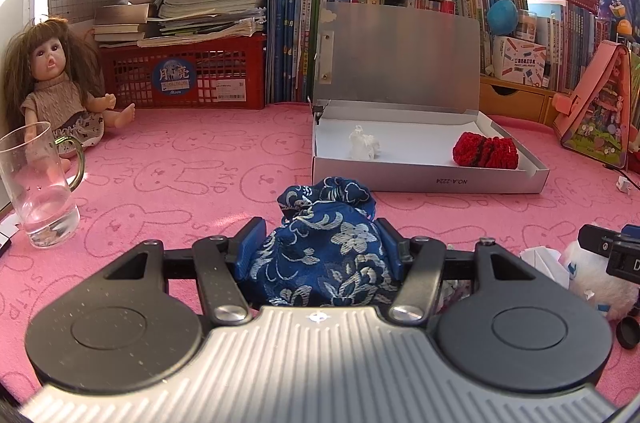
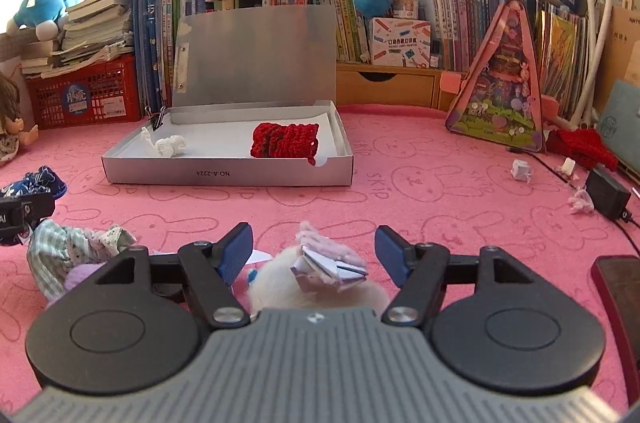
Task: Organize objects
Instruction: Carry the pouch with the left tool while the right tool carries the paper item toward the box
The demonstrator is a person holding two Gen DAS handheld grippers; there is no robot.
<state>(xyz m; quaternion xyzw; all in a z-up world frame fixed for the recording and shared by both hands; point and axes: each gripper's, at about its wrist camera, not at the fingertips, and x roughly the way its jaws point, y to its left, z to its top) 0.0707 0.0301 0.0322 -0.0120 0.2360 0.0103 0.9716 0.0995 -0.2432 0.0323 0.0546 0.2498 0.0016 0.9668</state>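
My left gripper (image 1: 320,227) is shut on a blue floral cloth pouch (image 1: 332,263), held low over the pink mat. Ahead of it lies an open grey box (image 1: 424,179) holding a red knitted piece (image 1: 485,151) and a crumpled white item (image 1: 364,143). My right gripper (image 2: 314,231) is open. Between its fingers, untouched by the pads, sits a white fluffy toy (image 2: 276,287) with a folded paper (image 2: 332,267) on top. The same box (image 2: 228,177) with the red knit (image 2: 285,139) lies ahead to the left.
A glass mug (image 1: 40,191) and a doll (image 1: 56,91) stand at the left. A striped cloth bag (image 2: 72,247) lies left of my right gripper. Paper scraps (image 2: 522,171) and a black adapter (image 2: 608,193) lie to the right. Books, plush toys and a red crate (image 1: 184,75) line the back.
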